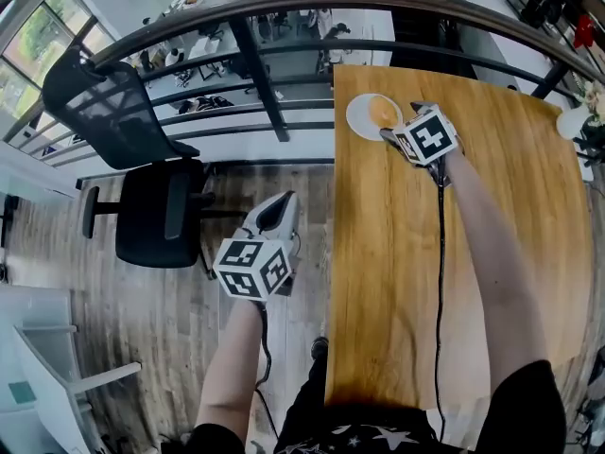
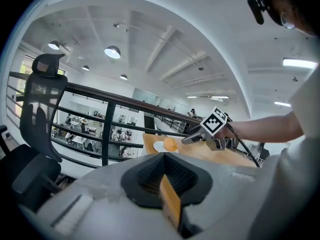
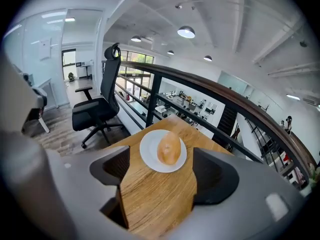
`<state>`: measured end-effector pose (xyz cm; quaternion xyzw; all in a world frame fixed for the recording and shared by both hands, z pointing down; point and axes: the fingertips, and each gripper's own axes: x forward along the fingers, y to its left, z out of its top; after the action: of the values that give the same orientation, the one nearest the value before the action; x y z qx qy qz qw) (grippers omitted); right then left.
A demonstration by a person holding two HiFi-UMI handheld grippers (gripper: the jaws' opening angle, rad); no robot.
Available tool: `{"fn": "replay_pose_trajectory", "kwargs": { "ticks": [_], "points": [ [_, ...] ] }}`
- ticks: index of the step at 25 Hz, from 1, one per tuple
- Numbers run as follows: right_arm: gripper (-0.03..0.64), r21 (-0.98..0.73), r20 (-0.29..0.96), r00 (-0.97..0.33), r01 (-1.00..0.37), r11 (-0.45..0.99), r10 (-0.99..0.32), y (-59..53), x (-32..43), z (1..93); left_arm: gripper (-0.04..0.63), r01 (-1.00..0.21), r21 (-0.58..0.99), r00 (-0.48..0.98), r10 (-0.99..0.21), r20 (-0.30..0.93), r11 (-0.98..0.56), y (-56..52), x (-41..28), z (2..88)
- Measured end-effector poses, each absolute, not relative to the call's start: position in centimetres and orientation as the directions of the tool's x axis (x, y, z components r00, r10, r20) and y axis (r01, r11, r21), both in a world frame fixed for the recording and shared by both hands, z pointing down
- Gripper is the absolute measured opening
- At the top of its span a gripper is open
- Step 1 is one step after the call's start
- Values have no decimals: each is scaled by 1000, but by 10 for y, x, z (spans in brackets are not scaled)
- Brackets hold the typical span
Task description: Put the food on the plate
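right gripper (image 3: 159,184) hangs with its jaws spread wide and nothing between them, just the bare wood of the table (image 1: 397,282) showing in the gap. right past the jaw tips sits the white plate (image 3: 148,155), and the bread roll (image 3: 169,148) lies on it, near the table's far corner. over on the other side, left gripper (image 2: 165,181) has its jaws pressed together, empty, held off the table's edge over the wooden floor (image 1: 142,329), near the black office chair (image 1: 156,206).
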<state>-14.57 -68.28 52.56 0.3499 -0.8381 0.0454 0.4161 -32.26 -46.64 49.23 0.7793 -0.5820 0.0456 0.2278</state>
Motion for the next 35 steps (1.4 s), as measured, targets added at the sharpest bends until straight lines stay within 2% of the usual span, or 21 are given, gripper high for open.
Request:
{"fn": "replay_pose_trajectory", "kwargs": {
  "ticks": [10, 16, 21, 26, 32, 35],
  "points": [
    [387, 169, 668, -484, -641, 749, -565, -580, -162, 487, 2, -919, 279, 358, -887, 292, -280, -385, -325, 465],
    [380, 119, 617, -524, -675, 728, -586, -526, -133, 462, 2, -903, 277, 403, -872, 278, -329, -346, -294, 447],
    [348, -5, 528, -583, -729, 685, -617, -477, -118, 439, 2, -887, 276, 439, -861, 255, -370, -316, -287, 444],
    [279, -53, 435, -601, -760, 648, -670, -417, -102, 421, 2, -863, 286, 483, -844, 232, -416, -289, -279, 440],
    [244, -27, 453, -581, -767, 641, -676, -350, -73, 428, 2, -830, 319, 537, -809, 239, -457, -256, -254, 445],
    [230, -85, 426, -604, -767, 635, -673, -325, -57, 427, 2, -828, 314, 546, -798, 256, -465, -238, -237, 448]
  ]
}}
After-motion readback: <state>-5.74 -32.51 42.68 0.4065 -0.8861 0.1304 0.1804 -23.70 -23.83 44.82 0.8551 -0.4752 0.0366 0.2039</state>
